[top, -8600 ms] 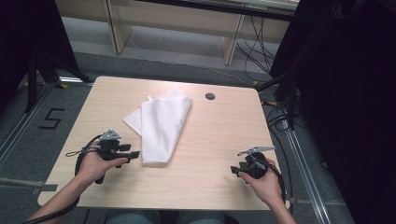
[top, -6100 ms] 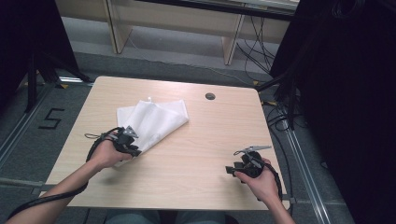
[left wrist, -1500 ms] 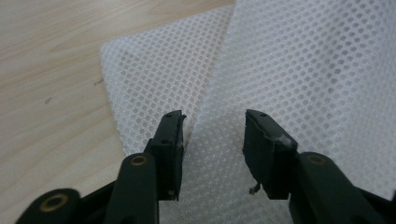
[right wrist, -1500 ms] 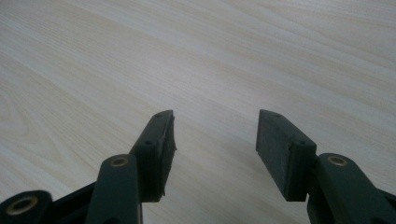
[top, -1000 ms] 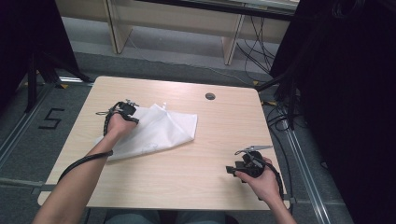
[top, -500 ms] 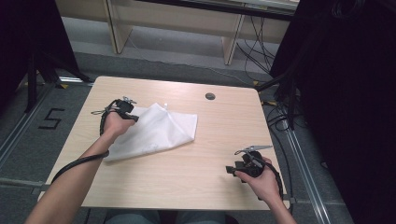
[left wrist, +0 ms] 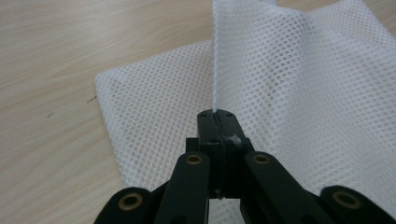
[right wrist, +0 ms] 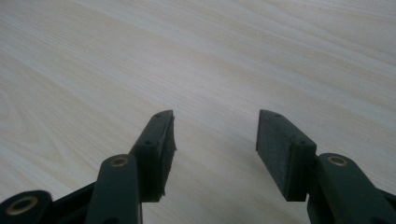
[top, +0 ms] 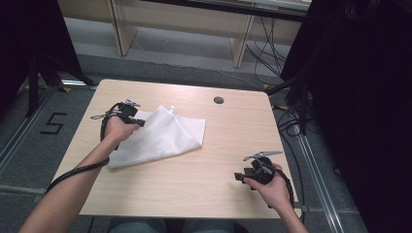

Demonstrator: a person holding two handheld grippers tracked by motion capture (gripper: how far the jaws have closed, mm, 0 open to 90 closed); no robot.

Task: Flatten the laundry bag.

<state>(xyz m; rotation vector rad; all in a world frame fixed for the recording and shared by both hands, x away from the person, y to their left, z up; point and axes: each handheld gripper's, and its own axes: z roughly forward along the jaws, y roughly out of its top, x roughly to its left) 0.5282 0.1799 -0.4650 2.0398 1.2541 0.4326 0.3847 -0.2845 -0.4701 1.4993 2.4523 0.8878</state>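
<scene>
A white mesh bag lies on the left half of the wooden table, partly folded over itself, with one corner pointing toward the table's middle and a long edge running back toward the near left side. Its far left edge is lifted off the wood: in the left gripper view the netting rises in a taut vertical fold straight from the jaw tips, while the rest spreads flat beneath.

The left gripper is clenched on that raised edge, its two black jaws pressed together with the mesh pinched between them. The person's left hand holds it above the bag's far left corner, the cable looping down along the forearm.

The right gripper sits well apart from the bag, near the table's near right corner, held low in the right hand. Its jaws stand released, the pads wide apart with bare wood between them.

A small dark round grommet is set into the tabletop near the far edge, apart from the bag.
</scene>
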